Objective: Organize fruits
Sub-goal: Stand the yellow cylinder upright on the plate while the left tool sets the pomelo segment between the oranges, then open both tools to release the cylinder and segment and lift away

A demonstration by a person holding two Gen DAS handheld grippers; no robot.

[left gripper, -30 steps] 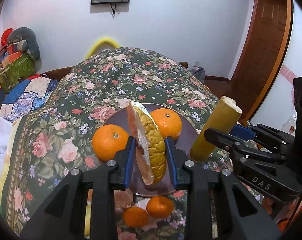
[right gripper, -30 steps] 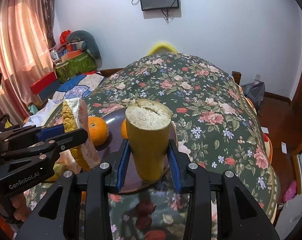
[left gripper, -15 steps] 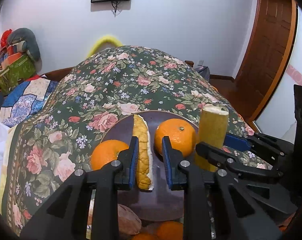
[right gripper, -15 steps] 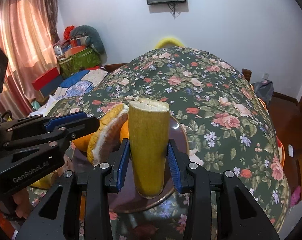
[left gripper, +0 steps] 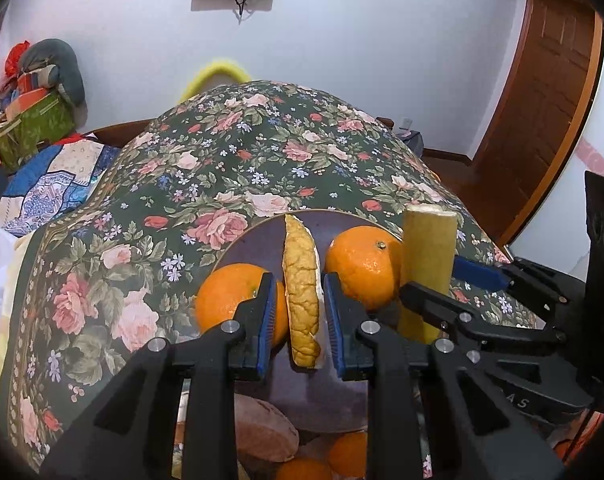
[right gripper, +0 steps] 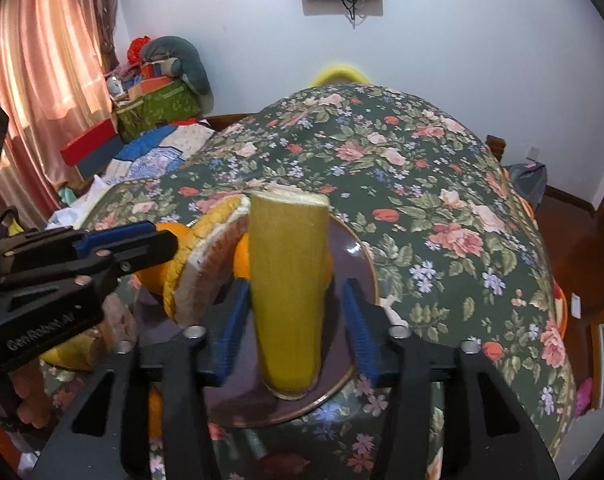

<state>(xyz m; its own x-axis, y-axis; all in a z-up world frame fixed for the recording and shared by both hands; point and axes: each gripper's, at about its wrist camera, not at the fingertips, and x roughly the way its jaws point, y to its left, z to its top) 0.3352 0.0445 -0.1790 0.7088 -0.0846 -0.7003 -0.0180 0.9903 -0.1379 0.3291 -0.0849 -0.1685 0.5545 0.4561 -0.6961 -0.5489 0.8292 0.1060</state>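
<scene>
Oranges: two round oranges on the dark purple round plate [left gripper: 258,236], one at its left [left gripper: 226,300], one at its right [left gripper: 361,264]; further orange fruit shows low in the left view, count unclear.
Pomelo wedge: one yellow-rinded wedge with white pith [left gripper: 302,292], standing on edge on the plate between the two oranges.
Stalk piece: one yellow-green cylindrical cut stalk [right gripper: 288,292], upright at the plate's near right rim.
Left gripper [left gripper: 298,324]: level, pointed across the floral-cloth table [left gripper: 222,168]; blue pads astride the wedge with a narrow gap each side, not gripping.
Right gripper [right gripper: 294,320]: level, beside the left; jaws parted wider than the stalk, clear gap at the right pad, left pad close; contact cannot be told.
</scene>
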